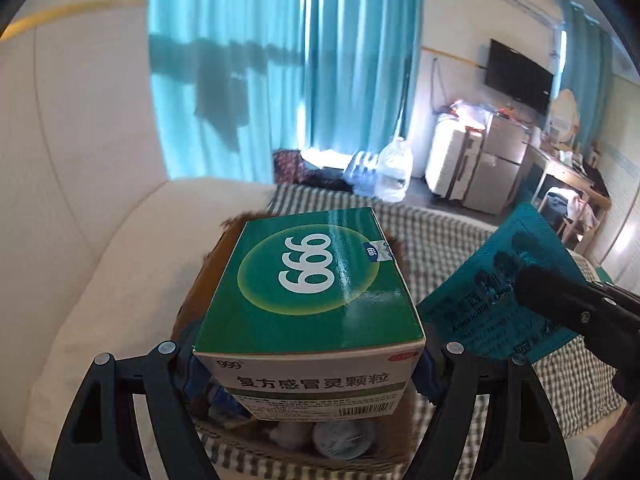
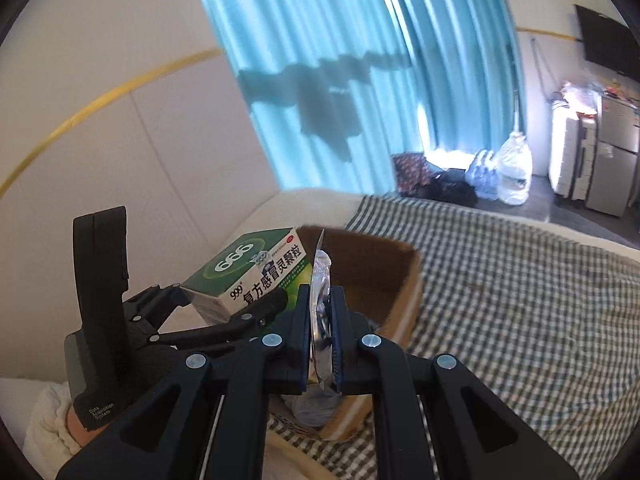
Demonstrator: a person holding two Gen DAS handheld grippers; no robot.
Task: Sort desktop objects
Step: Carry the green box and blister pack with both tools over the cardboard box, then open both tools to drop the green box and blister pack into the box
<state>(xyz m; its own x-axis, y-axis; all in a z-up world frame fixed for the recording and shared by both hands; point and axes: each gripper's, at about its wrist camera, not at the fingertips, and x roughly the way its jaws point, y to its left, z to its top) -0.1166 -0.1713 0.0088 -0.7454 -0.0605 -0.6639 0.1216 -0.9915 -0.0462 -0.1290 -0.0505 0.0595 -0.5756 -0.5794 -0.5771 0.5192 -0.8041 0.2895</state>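
My left gripper (image 1: 308, 354) is shut on a green and white "999" medicine box (image 1: 312, 280) and holds it above an open cardboard box (image 1: 304, 454). The medicine box also shows in the right wrist view (image 2: 250, 276), with the left gripper (image 2: 236, 312) beside it. My right gripper (image 2: 320, 320) is shut on a thin foil medicine sachet (image 2: 321, 280), held edge-on over the cardboard box (image 2: 400, 280). In the left wrist view the sachet is a teal packet (image 1: 480, 280) pinched by the right gripper (image 1: 532, 284). Small round items (image 1: 340, 438) lie inside the cardboard box.
The cardboard box rests on a green checked blanket (image 2: 520, 300) over a white bed (image 1: 100, 280). Behind are teal curtains (image 1: 280, 60), bags on the floor (image 1: 384, 172), white cabinets (image 1: 472, 160) and a wall television (image 1: 518, 76).
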